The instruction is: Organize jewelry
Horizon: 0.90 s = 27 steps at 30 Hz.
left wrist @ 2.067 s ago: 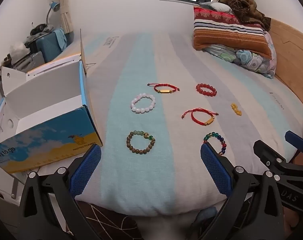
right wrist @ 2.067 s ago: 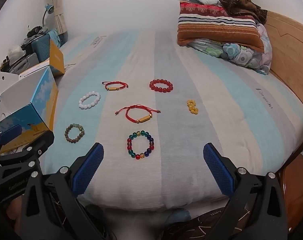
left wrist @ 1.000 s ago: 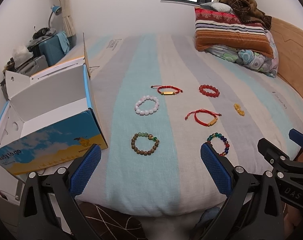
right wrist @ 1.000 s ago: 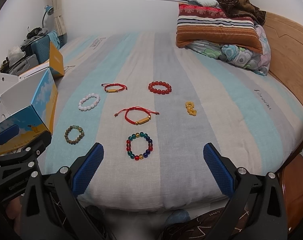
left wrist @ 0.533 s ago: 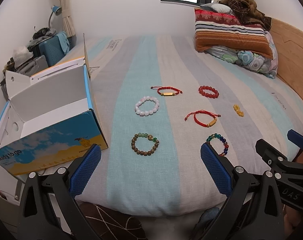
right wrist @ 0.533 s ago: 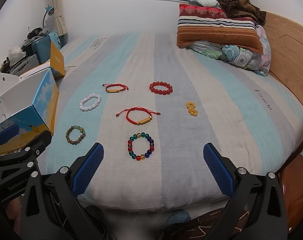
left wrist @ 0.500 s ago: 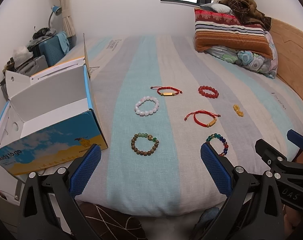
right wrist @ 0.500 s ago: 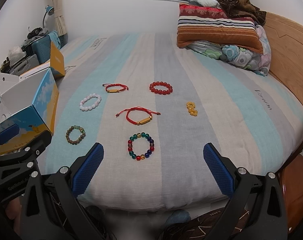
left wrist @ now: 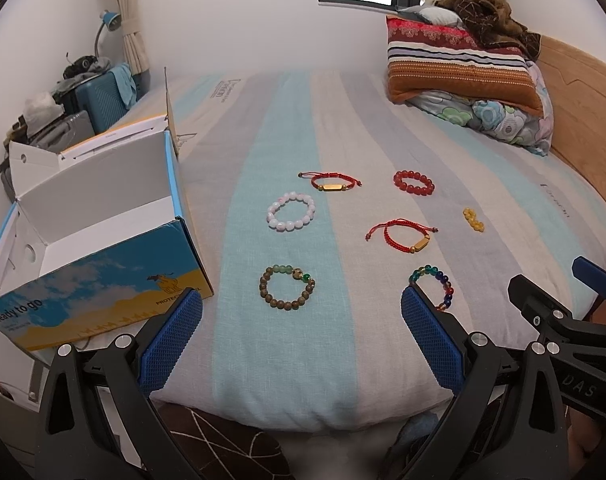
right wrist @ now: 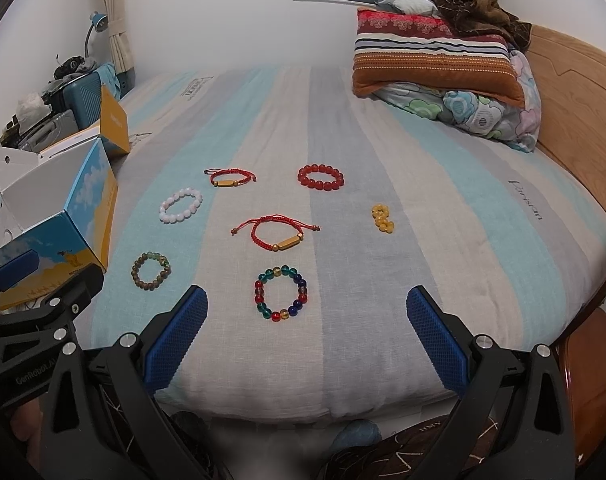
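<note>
Nothing moved, box [left wrist: 103,280] reads "Ready to go"

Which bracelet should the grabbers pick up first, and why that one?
Probably the brown bead bracelet: ease the left gripper down over it. Both grippers hang open and hold nothing, all the jewelry lies untouched on the bed, and this bracelet sits right ahead between the left jaws, nearest the open box where it likely goes.
</note>
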Motion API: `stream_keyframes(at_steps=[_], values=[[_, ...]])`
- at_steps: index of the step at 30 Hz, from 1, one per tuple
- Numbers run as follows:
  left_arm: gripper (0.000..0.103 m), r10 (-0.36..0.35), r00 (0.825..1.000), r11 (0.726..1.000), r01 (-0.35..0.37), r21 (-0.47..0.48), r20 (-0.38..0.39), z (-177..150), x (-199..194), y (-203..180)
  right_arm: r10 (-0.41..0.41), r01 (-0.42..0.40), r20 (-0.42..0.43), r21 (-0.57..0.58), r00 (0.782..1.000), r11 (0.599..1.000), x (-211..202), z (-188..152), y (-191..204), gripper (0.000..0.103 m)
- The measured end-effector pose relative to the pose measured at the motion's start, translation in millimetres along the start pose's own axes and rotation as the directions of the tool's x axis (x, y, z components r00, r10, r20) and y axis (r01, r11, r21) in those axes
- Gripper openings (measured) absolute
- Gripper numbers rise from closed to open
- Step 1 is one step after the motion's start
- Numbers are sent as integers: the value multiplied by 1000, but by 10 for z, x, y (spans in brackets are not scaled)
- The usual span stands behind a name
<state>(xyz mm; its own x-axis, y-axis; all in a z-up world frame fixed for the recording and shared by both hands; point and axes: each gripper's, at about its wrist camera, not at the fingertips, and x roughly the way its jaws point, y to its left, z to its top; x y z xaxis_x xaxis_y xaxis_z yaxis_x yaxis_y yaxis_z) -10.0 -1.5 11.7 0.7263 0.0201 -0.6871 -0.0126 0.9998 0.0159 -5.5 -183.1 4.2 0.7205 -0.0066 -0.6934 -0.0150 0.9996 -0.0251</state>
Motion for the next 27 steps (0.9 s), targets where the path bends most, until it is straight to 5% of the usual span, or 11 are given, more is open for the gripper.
stream_keyframes(at_steps=[27], values=[[98,9,1000,1000,-9,-9,-12,34,1,-3,-9,9,17,9,1000,1000,-55,35,-41,96]])
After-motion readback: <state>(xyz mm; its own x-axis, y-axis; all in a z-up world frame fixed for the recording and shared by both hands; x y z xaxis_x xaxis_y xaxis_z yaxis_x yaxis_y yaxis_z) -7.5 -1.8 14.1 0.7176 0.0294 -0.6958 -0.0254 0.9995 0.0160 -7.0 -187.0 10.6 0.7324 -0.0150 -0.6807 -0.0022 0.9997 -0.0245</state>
